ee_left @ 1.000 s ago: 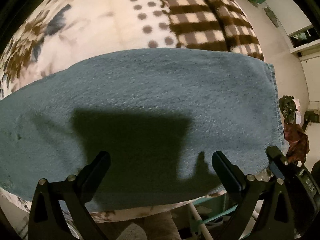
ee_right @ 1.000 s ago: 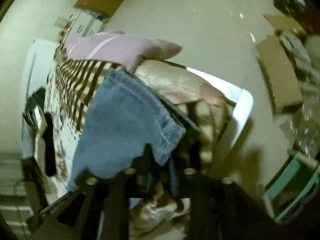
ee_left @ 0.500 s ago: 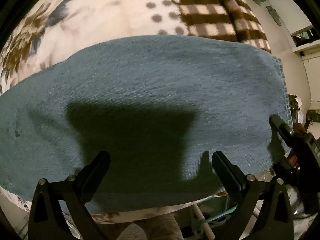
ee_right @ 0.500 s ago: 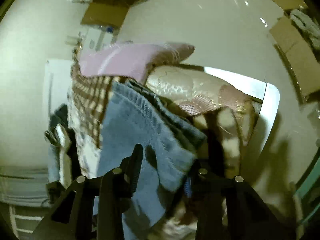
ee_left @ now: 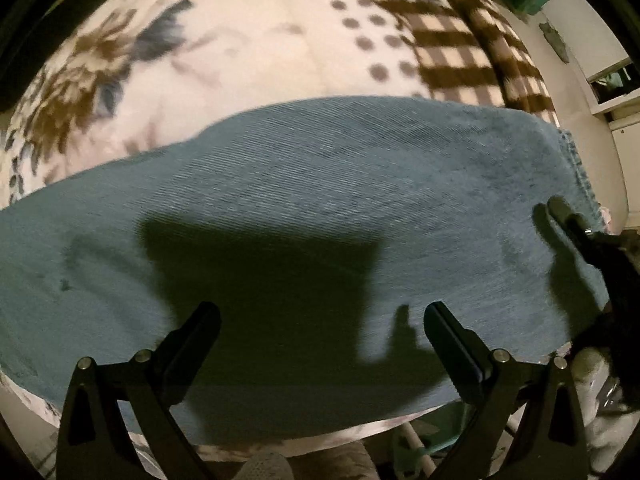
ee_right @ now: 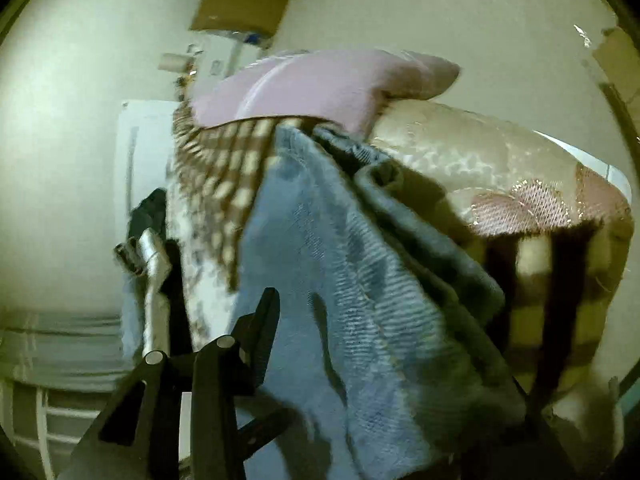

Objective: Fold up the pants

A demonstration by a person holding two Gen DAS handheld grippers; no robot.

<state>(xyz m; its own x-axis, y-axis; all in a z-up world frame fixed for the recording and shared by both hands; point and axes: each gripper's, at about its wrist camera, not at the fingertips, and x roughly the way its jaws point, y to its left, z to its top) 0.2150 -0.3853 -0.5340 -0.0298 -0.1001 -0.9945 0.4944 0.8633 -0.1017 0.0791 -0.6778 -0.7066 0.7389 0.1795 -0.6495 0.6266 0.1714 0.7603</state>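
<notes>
R hand-held gripper closing w/ jeans hem between; L open.

We find no readable text, label, brand, number or sign in either view; pants and blanket carry only weave and pattern.

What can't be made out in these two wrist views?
- Right gripper: right finger hidden under the jeans in the right wrist view, so the grip is unclear; jaws closing.
- Jeans' left end: cut off by the left wrist view's edge.
- Boxes on the floor, right wrist view: blurred.
- Left gripper: open, above the denim.
</notes>
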